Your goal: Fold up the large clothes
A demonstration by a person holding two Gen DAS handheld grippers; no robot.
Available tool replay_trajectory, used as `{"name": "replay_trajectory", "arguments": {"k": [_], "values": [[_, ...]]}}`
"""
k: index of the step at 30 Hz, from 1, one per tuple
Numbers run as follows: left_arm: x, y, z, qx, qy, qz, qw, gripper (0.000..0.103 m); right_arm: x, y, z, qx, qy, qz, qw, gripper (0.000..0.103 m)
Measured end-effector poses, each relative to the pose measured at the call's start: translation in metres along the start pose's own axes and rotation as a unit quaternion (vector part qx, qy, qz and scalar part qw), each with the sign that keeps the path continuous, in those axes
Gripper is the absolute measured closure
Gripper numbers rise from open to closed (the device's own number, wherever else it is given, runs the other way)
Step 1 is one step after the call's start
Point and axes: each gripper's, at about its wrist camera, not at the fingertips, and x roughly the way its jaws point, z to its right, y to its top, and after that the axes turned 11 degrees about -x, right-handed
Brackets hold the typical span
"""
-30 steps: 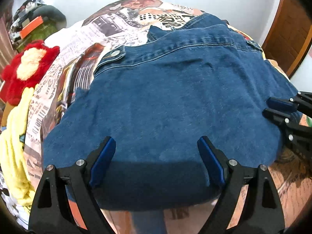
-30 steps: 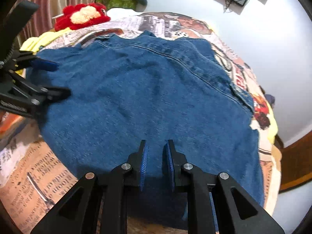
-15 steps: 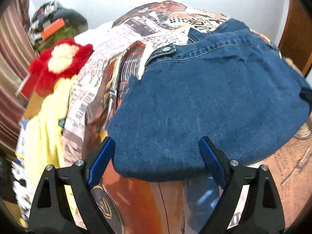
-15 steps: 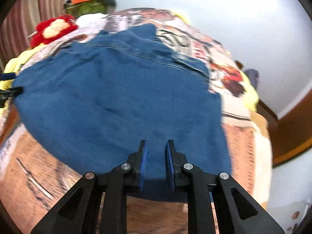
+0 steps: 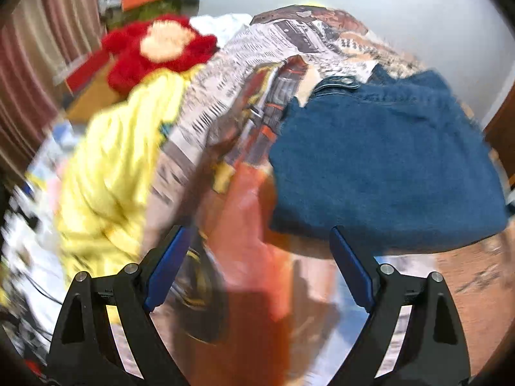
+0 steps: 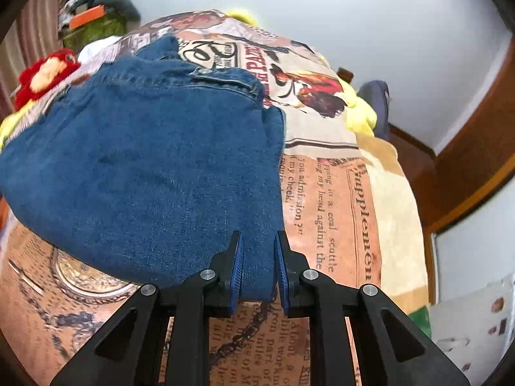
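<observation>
A folded blue denim garment (image 5: pixel 383 157) lies on a bed covered by a newspaper-print blanket (image 5: pixel 225 103). In the left wrist view my left gripper (image 5: pixel 257 257) is wide open and empty, over the blanket just off the garment's near left corner. The view is blurred. In the right wrist view the garment (image 6: pixel 145 167) fills the left half. My right gripper (image 6: pixel 257 267) has its jaws close together with a narrow gap, and the garment's near right corner lies in that gap. I cannot tell whether the pads pinch the cloth.
A yellow cloth (image 5: pixel 106 173) and a red plush toy (image 5: pixel 161 48) lie at the bed's left side. Clutter stands by a curtain (image 5: pixel 32 74) behind them. Another yellow item (image 6: pixel 357 112) sits at the bed's far right. A wooden door frame (image 6: pixel 466 167) and white wall (image 6: pixel 354 16) are right.
My left gripper has swung left, off the denim, which now sits to its right. My right gripper has shifted toward the garment's right corner, jaws unchanged.
</observation>
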Motion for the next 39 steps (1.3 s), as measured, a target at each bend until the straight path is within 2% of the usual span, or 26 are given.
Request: {"name": "replay_trajectory", "arguments": {"k": [5, 11, 14, 19, 23, 25, 30, 34, 39], "values": [[0.003, -0.009, 0.004, -0.079, -0.089, -0.041, 0.992, 0.013, -0.012, 0.009, 0.008, 0.034, 0.038, -0.007, 0.999, 0.088], [0.029, -0.017, 0.028, -0.127, -0.182, -0.087, 0.9711, 0.013, -0.031, 0.029, -0.015, 0.041, 0.115, 0.029, 0.992, 0.088], [0.048, -0.017, 0.035, -0.156, -0.201, -0.103, 0.9616, 0.015, -0.024, 0.038, -0.032, 0.038, 0.14, 0.03, 0.989, 0.088], [0.074, -0.015, 0.038, -0.199, -0.228, -0.112, 0.9465, 0.019, 0.009, 0.04, -0.052, 0.04, 0.162, -0.006, 0.986, 0.088], [0.086, -0.009, 0.04, -0.204, -0.228, -0.081, 0.9487, 0.021, 0.015, 0.037, -0.049, 0.057, 0.173, 0.008, 0.983, 0.088], [0.088, -0.005, 0.042, -0.205, -0.214, -0.066, 0.9527, 0.026, 0.016, 0.037, -0.045, 0.068, 0.186, 0.007, 0.98, 0.088], [0.084, 0.005, 0.051, -0.198, -0.142, -0.027, 0.9695, 0.04, 0.019, 0.038, -0.038, 0.078, 0.207, -0.001, 0.975, 0.088], [0.066, 0.011, 0.06, -0.18, -0.108, 0.012, 0.9776, 0.055, 0.012, 0.043, -0.042, 0.068, 0.2, -0.018, 0.977, 0.088], [0.021, 0.02, 0.07, -0.133, -0.097, 0.079, 0.9832, 0.062, -0.006, 0.052, -0.056, 0.046, 0.216, -0.018, 0.975, 0.088]]}}
